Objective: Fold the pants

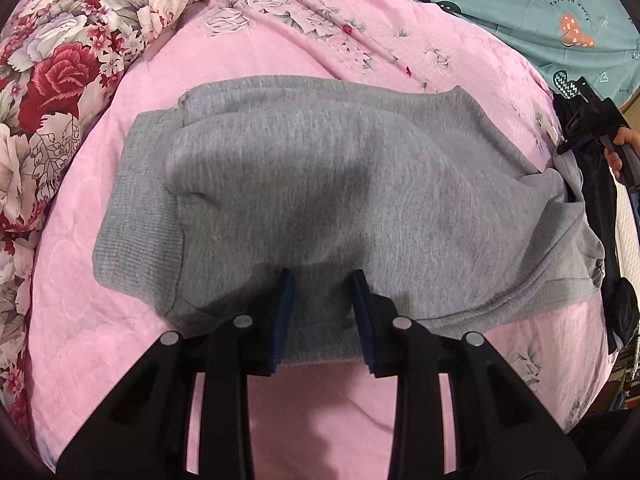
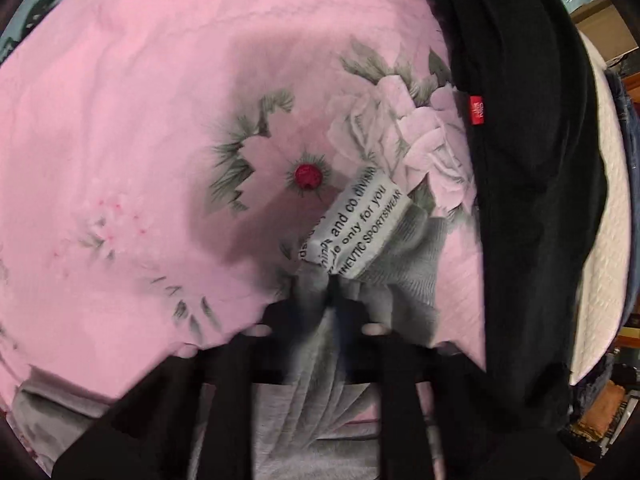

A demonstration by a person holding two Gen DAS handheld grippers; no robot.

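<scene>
Left tool (image 1: pixel 322 316) pinching grey pants (image 1: pixel 320 184), folded, ribbed cuffs, rumpled

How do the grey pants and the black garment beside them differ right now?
The grey pants lie spread across the pink quilt; the black garment lies bunched along its edge. Both grippers, left and right, grip the grey pants; neither touches the black garment. The pants show a printed label, the black garment a red tag. Both rest on the quilt.

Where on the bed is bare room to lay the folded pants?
Bare pink quilt lies between the grey knit pants and the rose-print bedding, and a wide patch opens left of the black garment. It is crowded at the bed's right edge, where the right gripper pinches the pants.
</scene>
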